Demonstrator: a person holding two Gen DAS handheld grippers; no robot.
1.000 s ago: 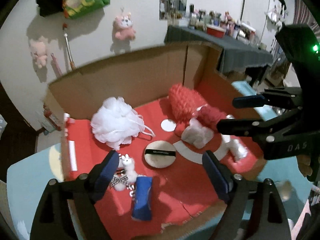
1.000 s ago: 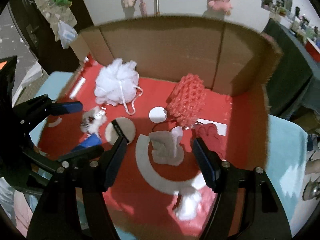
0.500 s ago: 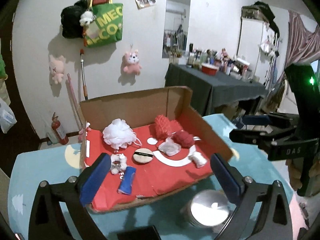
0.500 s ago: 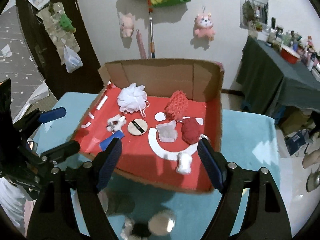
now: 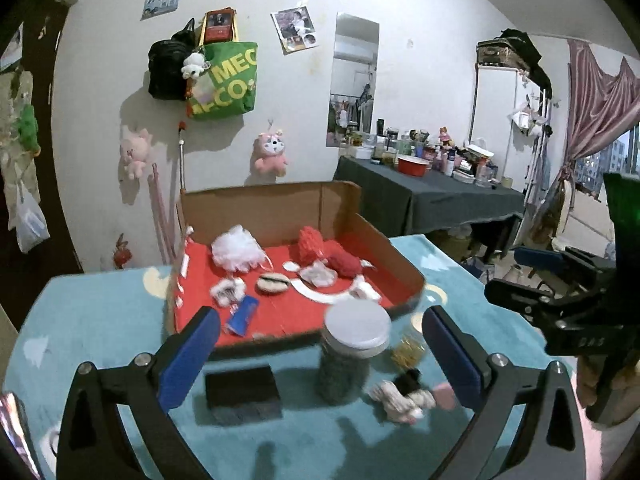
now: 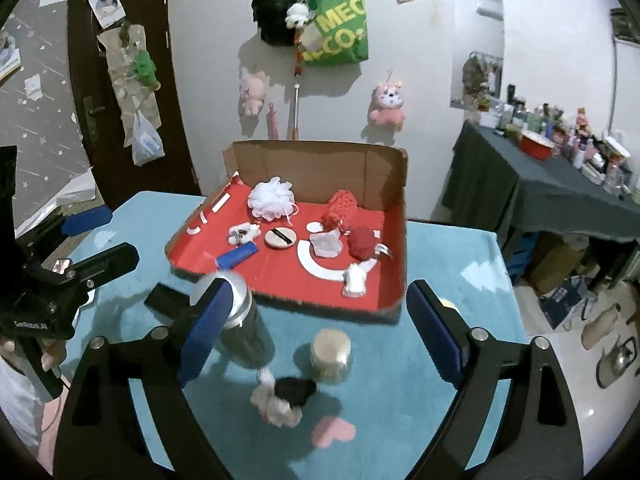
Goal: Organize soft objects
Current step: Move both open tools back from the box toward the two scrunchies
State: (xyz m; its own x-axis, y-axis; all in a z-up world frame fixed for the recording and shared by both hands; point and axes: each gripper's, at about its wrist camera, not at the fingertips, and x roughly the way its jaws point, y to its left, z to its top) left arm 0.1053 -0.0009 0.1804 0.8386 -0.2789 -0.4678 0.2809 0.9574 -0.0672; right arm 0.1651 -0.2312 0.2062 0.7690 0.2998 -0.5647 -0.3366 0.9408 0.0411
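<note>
Both grippers hung over the near edge of the teal-covered desk, the left gripper and right gripper each spread wide with nothing between the fingers. The red-lined cardboard box sat toward the far edge, holding a white mesh pouf, a red knitted pouch and a round beige powder puff. A small pink-and-black plush toy lay near the front edge beside a gold-lidded jar.
</note>
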